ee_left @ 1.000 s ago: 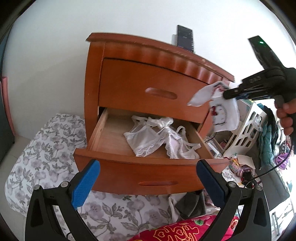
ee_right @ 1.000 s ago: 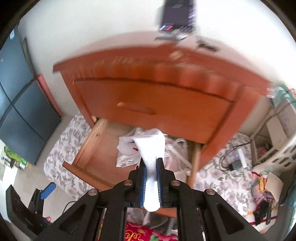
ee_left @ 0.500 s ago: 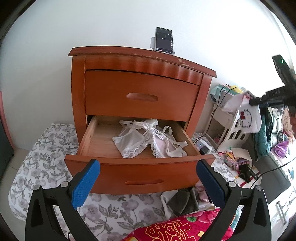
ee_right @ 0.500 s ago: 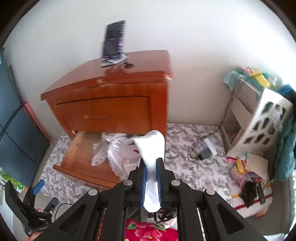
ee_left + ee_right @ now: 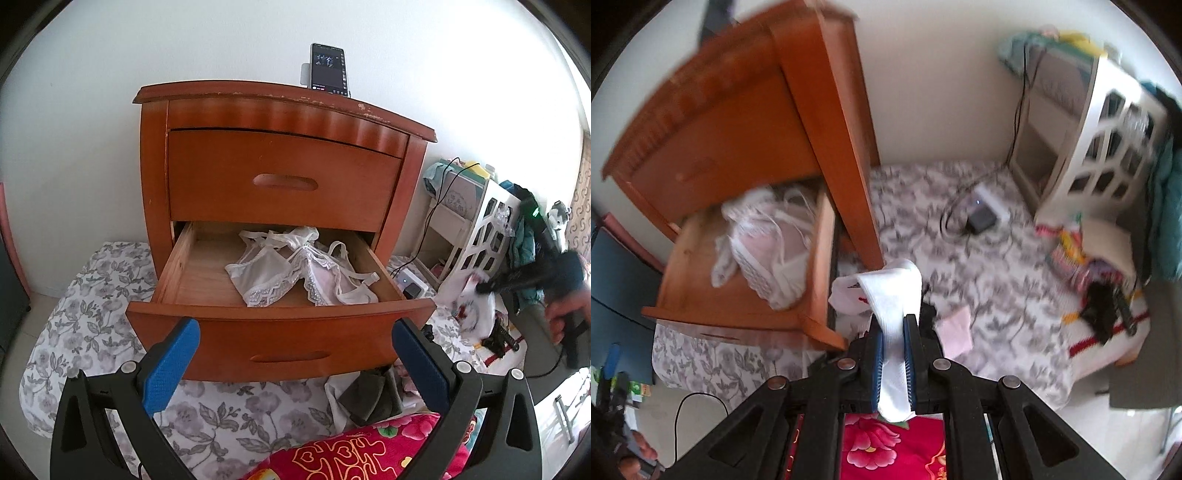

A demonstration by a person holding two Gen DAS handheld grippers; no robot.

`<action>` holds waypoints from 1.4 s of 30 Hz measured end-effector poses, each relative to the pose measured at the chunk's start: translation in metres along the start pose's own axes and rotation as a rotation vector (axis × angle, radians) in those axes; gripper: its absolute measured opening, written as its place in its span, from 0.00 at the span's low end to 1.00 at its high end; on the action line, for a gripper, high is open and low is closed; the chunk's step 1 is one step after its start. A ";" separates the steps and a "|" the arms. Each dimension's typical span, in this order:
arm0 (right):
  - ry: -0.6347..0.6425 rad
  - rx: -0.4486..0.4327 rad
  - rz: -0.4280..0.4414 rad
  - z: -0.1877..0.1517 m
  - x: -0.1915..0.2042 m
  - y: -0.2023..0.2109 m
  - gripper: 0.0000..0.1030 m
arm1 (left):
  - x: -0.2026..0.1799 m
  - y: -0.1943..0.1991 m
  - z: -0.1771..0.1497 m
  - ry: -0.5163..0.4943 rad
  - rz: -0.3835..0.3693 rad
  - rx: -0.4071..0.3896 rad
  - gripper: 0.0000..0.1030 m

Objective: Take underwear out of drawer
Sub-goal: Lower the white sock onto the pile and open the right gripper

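Right now the right hand-held gripper [image 5: 894, 325] is clamped on a white pair of underwear [image 5: 886, 291], which hangs from its blue pads at the centre of the right wrist view, already outside the open lower drawer [image 5: 280, 332] and over the floral sheet [image 5: 979, 266]. In the left wrist view, the same garment shows as a blurred white shape at the right edge. More white lace underwear [image 5: 295, 273] lies heaped in the right half of the drawer, at the frame's centre. The left hand-held gripper [image 5: 295, 365] stands released and empty in front of the drawer. These pieces look light, soft and limp, prone to tangling by their straps, so pinching a bunched fold or thick hem seems safest.
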State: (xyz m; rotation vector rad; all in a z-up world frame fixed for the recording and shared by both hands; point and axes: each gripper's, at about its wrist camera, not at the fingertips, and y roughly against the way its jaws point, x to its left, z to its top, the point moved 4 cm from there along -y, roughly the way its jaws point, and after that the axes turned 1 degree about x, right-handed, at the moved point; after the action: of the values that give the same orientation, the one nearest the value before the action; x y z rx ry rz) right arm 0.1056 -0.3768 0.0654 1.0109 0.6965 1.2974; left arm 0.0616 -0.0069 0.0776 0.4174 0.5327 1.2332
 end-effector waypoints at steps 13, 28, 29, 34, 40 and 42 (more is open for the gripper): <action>0.013 0.173 -0.044 -0.040 0.020 -0.092 0.12 | 0.005 -0.005 -0.002 0.010 0.006 0.013 1.00; 0.049 0.210 -0.042 -0.054 0.025 -0.098 0.20 | 0.009 -0.008 -0.003 0.020 0.016 0.022 1.00; 0.050 0.200 -0.041 -0.053 0.025 -0.093 0.22 | 0.009 -0.008 -0.003 0.018 0.016 0.022 1.00; 0.072 0.143 -0.043 -0.040 0.027 -0.069 0.58 | 0.009 -0.010 -0.004 0.013 0.019 0.030 1.00; 0.079 0.080 -0.009 -0.024 0.038 -0.039 0.72 | 0.009 -0.011 -0.004 0.013 0.018 0.032 1.00; 0.088 0.066 0.001 -0.020 0.044 -0.032 0.75 | 0.009 -0.011 -0.005 0.013 0.019 0.032 1.00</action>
State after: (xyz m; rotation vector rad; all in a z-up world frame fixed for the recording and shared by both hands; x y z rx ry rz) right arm 0.1094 -0.3288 0.0334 1.0121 0.8104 1.3329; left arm 0.0695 -0.0015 0.0662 0.4427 0.5612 1.2479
